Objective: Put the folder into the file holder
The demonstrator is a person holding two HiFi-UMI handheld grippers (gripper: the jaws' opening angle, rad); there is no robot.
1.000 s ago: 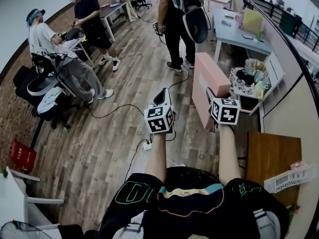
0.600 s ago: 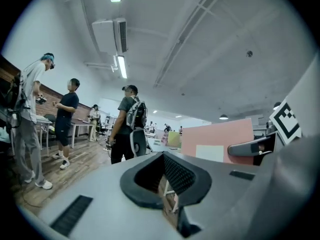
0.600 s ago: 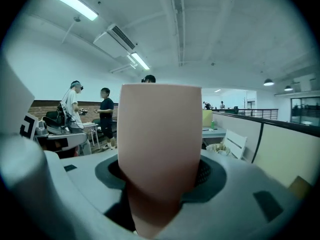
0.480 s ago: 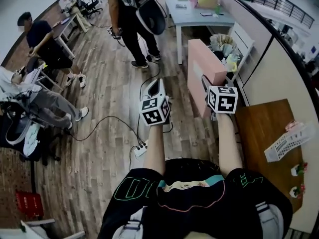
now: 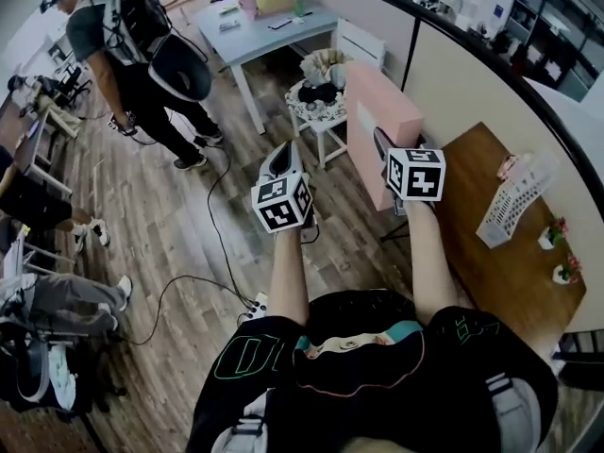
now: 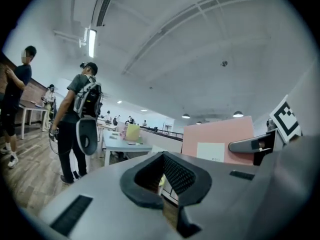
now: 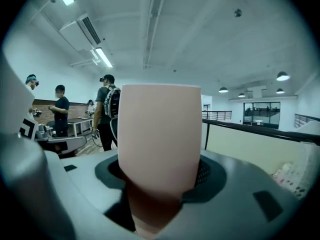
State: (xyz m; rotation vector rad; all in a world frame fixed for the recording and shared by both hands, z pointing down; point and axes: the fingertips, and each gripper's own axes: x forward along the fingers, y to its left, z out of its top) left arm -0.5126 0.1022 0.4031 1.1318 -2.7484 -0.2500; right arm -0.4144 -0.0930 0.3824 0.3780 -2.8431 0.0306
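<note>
Carrying: the right gripper [image 5: 382,151] has its jaws closed on the near end of the folder [image 5: 377,121]. I judge the step in hand is to bring the folder to the holder.
Folder: pink, thick and stiff. It stands out ahead of the right gripper and hides most of what lies straight in front of it.
Left gripper [image 6: 162,179]: its jaws are together with nothing between them. It hangs just to the left of the right gripper, apart from the folder.
Holder [image 5: 514,201]: white mesh, on the table [image 5: 491,281], well to the right of the right gripper and lower than it. I cannot tell which way its slot faces.
Path: swing the right gripper to the right and downward, slowly, because the grip is at one end only.
Entry: the free end, far from the jaws, should probably go in first. For this, turn the gripper to point down over the slot and line the folder up with it before lowering.
Support: the holder looks light, so the left gripper may need to steady it.
Risk: the folder may catch on the mesh rim and push the holder away.
</note>
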